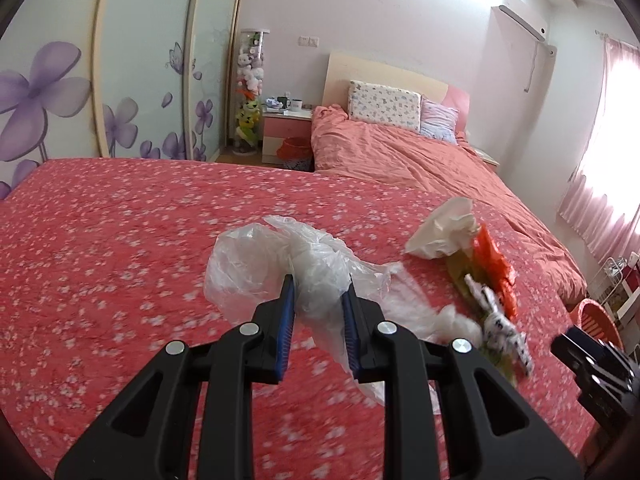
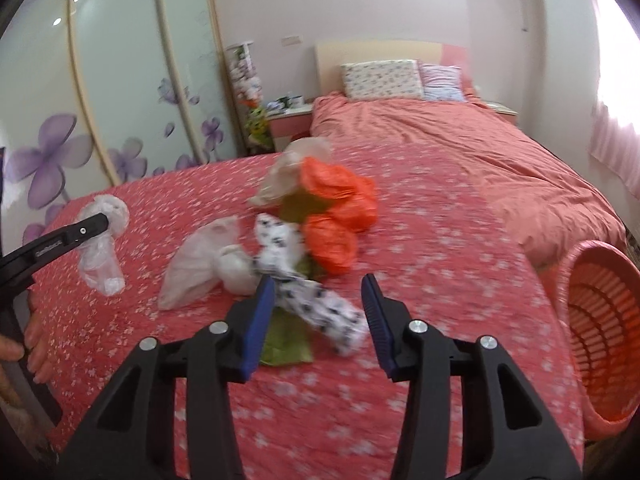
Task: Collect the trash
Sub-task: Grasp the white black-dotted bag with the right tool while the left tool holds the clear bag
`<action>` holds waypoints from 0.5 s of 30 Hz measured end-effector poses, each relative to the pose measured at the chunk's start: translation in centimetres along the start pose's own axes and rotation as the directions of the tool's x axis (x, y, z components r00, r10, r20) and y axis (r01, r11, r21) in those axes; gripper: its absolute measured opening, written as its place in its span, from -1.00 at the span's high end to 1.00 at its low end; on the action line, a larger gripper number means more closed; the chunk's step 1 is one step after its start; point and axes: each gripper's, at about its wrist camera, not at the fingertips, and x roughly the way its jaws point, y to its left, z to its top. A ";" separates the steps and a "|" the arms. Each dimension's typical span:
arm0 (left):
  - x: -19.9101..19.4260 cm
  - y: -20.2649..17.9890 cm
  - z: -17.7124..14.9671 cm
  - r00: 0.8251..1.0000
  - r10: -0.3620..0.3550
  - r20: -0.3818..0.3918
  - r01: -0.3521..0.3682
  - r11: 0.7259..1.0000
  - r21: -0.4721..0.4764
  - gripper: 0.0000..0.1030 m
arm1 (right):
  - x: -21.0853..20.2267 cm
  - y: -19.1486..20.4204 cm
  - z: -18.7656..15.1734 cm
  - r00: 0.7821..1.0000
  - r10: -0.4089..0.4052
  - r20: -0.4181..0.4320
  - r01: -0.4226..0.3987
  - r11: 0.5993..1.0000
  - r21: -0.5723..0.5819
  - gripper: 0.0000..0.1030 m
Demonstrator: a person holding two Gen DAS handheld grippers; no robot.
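My left gripper [image 1: 319,286] is shut on a clear plastic bag [image 1: 280,264] and holds it over the red flowered bedspread [image 1: 120,240]; it also shows in the right wrist view [image 2: 102,220] with the bag [image 2: 100,264] hanging from it. My right gripper [image 2: 319,288] is open, its fingers on either side of a black-and-white spotted wrapper [image 2: 312,296]. Beside the wrapper lie an orange plastic bag [image 2: 336,216], a green wrapper [image 2: 286,344], a white crumpled ball [image 2: 236,270], a clear bag [image 2: 196,264] and a beige bag [image 2: 292,172].
A pink woven basket [image 2: 600,320] stands at the right edge of the bedspread. A second bed with an orange duvet [image 2: 460,152] and pillows lies behind. A floral wardrobe [image 1: 100,92] and a nightstand [image 1: 286,128] are at the back left.
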 end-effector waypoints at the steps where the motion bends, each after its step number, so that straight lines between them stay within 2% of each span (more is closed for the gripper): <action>1: -0.2 0.2 -0.2 1.000 0.005 0.004 -0.005 1.000 0.005 0.56 | 0.5 0.5 0.1 1.000 0.001 -0.005 -0.001 1.000 -0.010 0.13; 8: -0.9 1.6 -0.9 1.000 -0.004 0.003 0.004 1.000 0.007 0.56 | 3.6 3.2 0.3 0.999 -0.007 -0.051 0.003 0.998 -0.065 0.13; 14: -0.7 1.9 -1.4 1.000 -0.014 -0.011 0.014 1.000 0.002 0.56 | 5.8 3.3 0.2 0.992 -0.049 -0.114 0.040 0.996 -0.082 0.13; 15: -0.6 2.0 -1.5 1.000 -0.015 -0.015 0.015 1.000 0.000 0.56 | 6.0 3.2 0.0 0.991 -0.052 -0.125 0.042 0.996 -0.080 0.19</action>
